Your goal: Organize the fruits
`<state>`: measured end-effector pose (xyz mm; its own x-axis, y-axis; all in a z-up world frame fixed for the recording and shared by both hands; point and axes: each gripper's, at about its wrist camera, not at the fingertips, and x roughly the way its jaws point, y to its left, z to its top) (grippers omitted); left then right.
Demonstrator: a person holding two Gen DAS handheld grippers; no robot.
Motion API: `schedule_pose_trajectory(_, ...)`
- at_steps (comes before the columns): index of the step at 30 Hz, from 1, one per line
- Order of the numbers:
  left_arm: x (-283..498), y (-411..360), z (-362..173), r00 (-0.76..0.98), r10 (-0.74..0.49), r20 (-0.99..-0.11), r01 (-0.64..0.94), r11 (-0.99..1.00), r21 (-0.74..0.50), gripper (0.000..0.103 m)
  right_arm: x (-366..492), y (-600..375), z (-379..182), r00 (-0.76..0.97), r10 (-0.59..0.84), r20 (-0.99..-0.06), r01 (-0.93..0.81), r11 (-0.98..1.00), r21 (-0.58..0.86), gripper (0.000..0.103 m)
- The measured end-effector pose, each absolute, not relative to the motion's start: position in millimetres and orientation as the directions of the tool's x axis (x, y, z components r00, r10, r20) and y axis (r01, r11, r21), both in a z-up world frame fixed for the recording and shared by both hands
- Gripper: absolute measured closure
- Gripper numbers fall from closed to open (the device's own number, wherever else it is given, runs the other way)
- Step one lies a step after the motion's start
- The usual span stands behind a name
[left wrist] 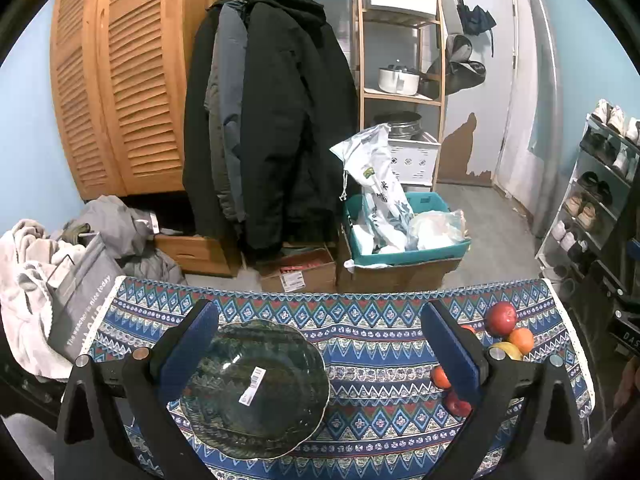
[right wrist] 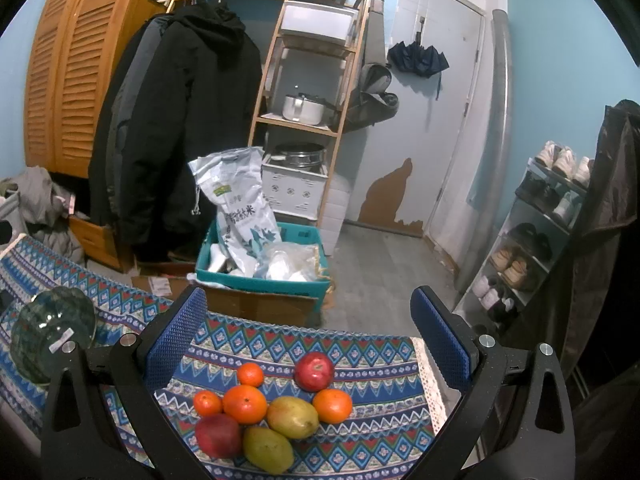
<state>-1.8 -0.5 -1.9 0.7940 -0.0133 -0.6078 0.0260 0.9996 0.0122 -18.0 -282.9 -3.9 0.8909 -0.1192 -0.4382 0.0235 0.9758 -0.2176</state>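
Fruits (right wrist: 276,408) lie in a loose cluster at the lower centre of the right wrist view, on a table (right wrist: 360,356) covered with a blue patterned cloth. Largest of what sits on the cloth is a clear glass plate (left wrist: 256,388), lower centre-left in the left wrist view, with a white sticker on it; it also shows at the left edge of the right wrist view, well apart from the fruit. Two yellow-green mangoes (right wrist: 292,417) lie touching at the bottom of the cluster, one lower left of the other. A red apple (right wrist: 314,371) sits at the top, a second red apple (right wrist: 218,435) at the lower left. Two oranges (right wrist: 244,404) flank the upper mango, and two smaller tangerines (right wrist: 250,374) sit at the upper left. Left tongs (left wrist: 318,344) are released, their blue pads spread wide, the plate just inside the left pad. Right tongs (right wrist: 308,328) are also released, spread wide above the fruit, touching none.
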Motion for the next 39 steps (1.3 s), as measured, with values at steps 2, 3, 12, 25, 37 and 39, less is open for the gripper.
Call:
schedule_pose_trajectory(2,-1.6,-0.3,-1.5,0.793,-0.013,-0.609,0.026,1.0,0.012,0.001,-17.9,-283.2,-3.7,0.891,-0.119,-0.439,0.023,0.976,-0.218,0.003)
schedule_pose_trajectory(3,-1.7,-0.3,-1.6,0.793,-0.013,-0.609,0.026,1.0,0.012,0.001,-17.9,-283.0,-3.8,0.891,-0.119,-0.439,0.024,0.976,-0.217,0.003)
schedule_pose_trajectory(12,-1.7,-1.1,-1.6,0.792,-0.017,-0.61,0.026,1.0,0.006,0.001,-18.4,-284.3,-3.7,0.891,-0.12,-0.439,0.024,0.976,-0.217,0.003)
schedule_pose_trajectory(25,-3.1,-0.3,-1.8,0.793,-0.018,-0.609,0.026,1.0,0.005,0.001,-18.4,-284.7,-3.4,0.891,-0.12,-0.438,0.024,0.976,-0.217,0.003)
schedule_pose_trajectory(37,-3.7,-0.2,-1.7,0.793,-0.021,-0.609,0.028,1.0,0.002,0.001,-18.3,-283.7,-4.0,0.891,-0.12,-0.439,0.024,0.975,-0.219,0.003)
schedule_pose_trajectory(39,-4.2,-0.7,-1.8,0.793,-0.02,-0.609,0.027,1.0,0.002,0.001,-18.3,-283.5,-4.1,0.89,-0.12,-0.439,0.024,0.976,-0.218,0.003)
